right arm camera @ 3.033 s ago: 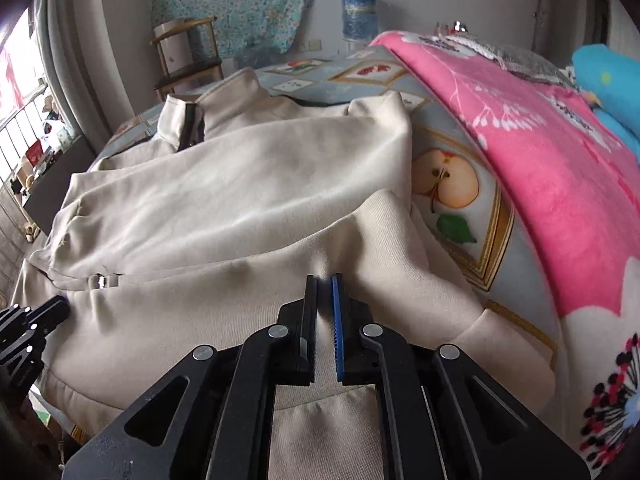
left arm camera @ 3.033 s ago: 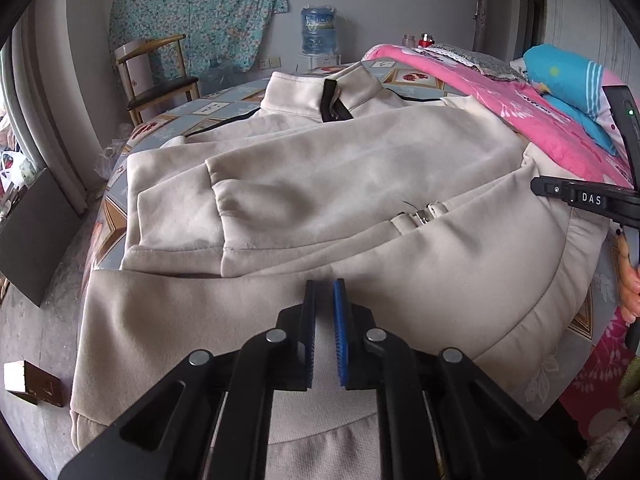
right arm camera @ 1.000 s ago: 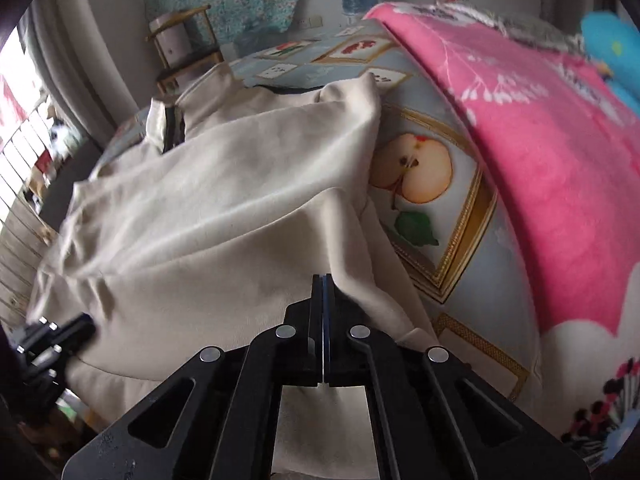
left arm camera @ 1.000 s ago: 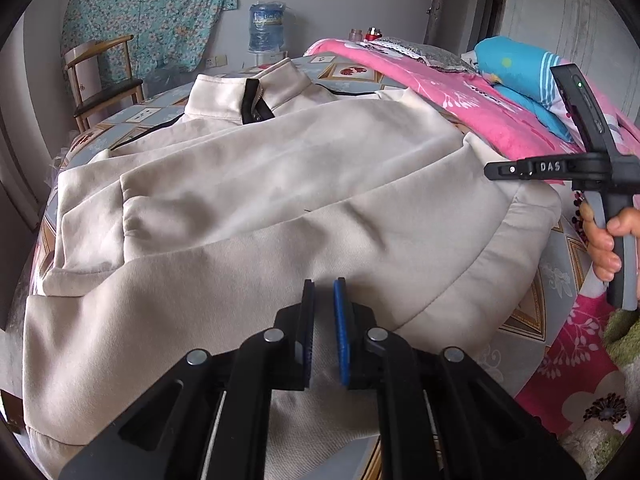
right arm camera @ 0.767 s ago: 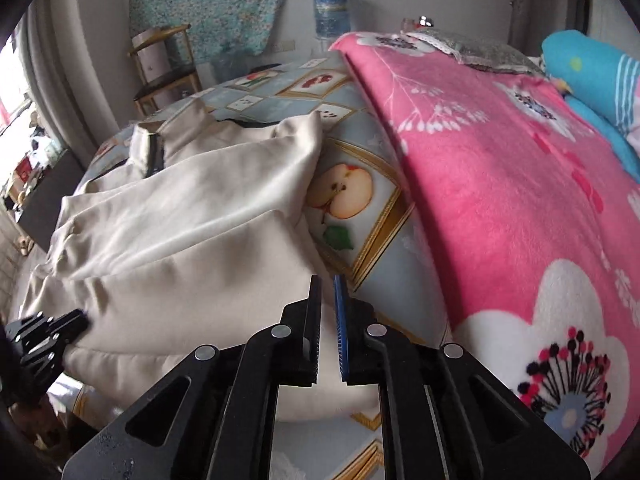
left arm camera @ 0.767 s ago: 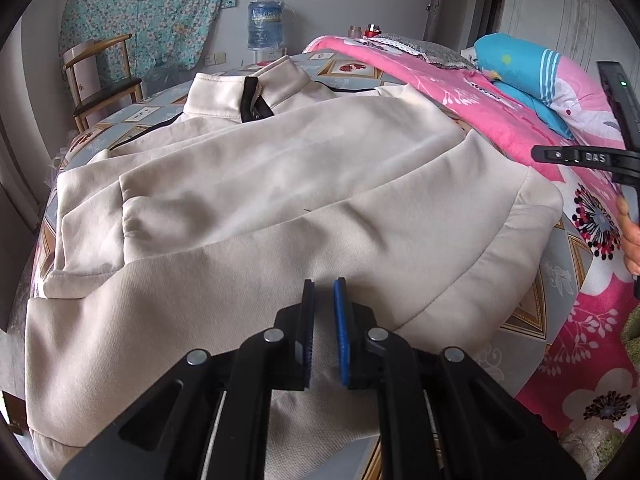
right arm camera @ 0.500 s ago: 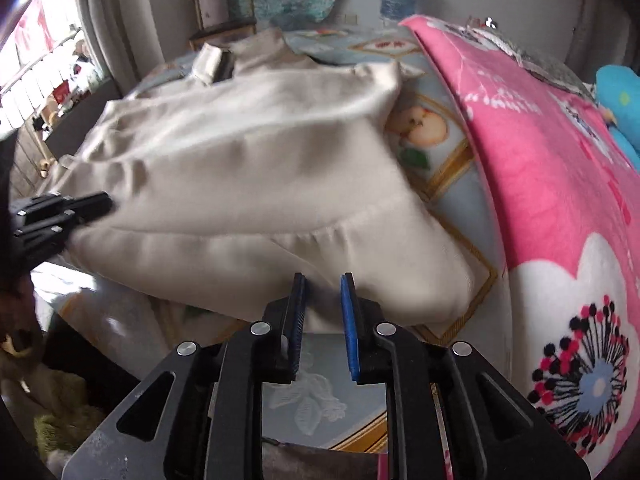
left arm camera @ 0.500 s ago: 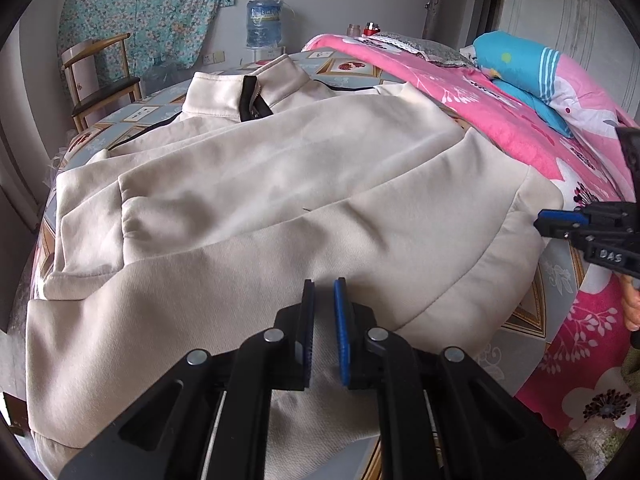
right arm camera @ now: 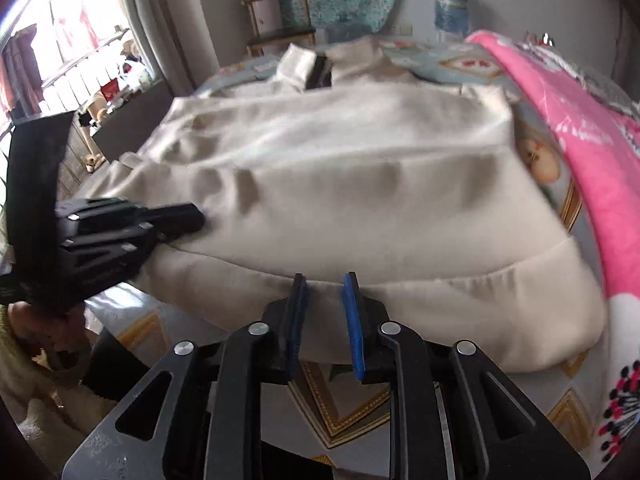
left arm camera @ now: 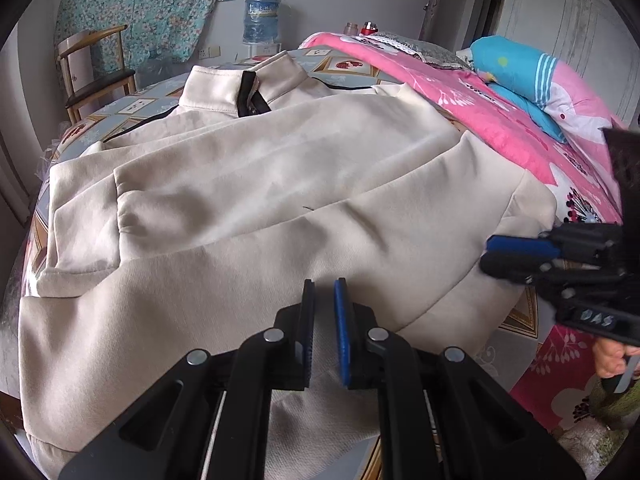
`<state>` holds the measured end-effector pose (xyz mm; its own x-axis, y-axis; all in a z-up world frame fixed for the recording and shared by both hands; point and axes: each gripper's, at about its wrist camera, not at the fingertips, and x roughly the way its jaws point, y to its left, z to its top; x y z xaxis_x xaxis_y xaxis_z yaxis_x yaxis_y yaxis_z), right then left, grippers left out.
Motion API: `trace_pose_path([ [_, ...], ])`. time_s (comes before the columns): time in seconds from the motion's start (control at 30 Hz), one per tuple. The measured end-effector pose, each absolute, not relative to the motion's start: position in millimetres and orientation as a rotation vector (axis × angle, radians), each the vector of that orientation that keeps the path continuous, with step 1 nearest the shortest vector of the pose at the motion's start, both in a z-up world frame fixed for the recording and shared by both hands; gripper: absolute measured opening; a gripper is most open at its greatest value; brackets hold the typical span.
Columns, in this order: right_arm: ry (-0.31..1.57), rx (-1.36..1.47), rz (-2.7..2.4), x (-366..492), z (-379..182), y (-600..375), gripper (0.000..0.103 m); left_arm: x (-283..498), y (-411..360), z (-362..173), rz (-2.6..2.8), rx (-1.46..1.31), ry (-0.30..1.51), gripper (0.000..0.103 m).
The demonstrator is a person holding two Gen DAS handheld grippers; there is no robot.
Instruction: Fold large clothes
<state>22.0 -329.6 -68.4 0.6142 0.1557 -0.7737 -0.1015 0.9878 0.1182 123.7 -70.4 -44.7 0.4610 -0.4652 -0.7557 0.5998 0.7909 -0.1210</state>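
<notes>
Bedroom clutter aside, your cream jacket lies spread across the bed. Your left gripper pinches its near hem; your right gripper, jaws opening and empty, must bite the near hem edge next.

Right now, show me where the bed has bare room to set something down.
Bare patterned sheet shows along the near edge, between the jacket hem and the bed's edge, and beyond the jacket's collar. The pink blanket borders the jacket; only a thin apple-print strip lies between. The middle is fully covered.
</notes>
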Motion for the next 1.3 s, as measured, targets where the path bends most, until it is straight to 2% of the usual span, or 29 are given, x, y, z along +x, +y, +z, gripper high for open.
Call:
trace_pose_path([
  [0.07,0.91,0.077,0.138,22,-63,-329,0.019,124,-68,-45,-0.663,0.157,0.874,0.01],
  [0.1,0.902,0.082,0.132,20,-55,-326,0.023,124,-68,-45,-0.665,0.153,0.874,0.01],
  [0.23,0.812,0.097,0.236,13,-33,-302,0.023,124,-64,-46,-0.673,0.119,0.873,0.01],
  [0.43,0.896,0.06,0.277,32,-68,-271,0.023,131,-43,-41,-0.696,-0.016,0.881,0.01],
  [0.63,0.912,0.099,0.286,31,-66,-278,0.022,93,10,-8,-0.678,0.007,0.813,0.01],
  [0.8,0.925,0.113,0.3,36,-67,-279,0.022,82,46,-44,-0.555,-0.035,0.904,0.01],
  [0.9,0.932,0.132,0.309,39,-67,-282,0.022,77,56,-44,-0.555,-0.079,0.89,0.01],
  [1.07,0.925,0.117,0.298,38,-67,-278,0.022,61,70,-26,-0.454,0.003,0.812,0.01],
  [1.23,0.934,0.123,0.303,39,-67,-279,0.023,87,111,-49,-0.371,-0.189,0.929,0.01],
  [1.3,0.961,0.123,0.312,41,-62,-279,0.028,87,111,-39,-0.362,-0.178,0.931,0.01],
])
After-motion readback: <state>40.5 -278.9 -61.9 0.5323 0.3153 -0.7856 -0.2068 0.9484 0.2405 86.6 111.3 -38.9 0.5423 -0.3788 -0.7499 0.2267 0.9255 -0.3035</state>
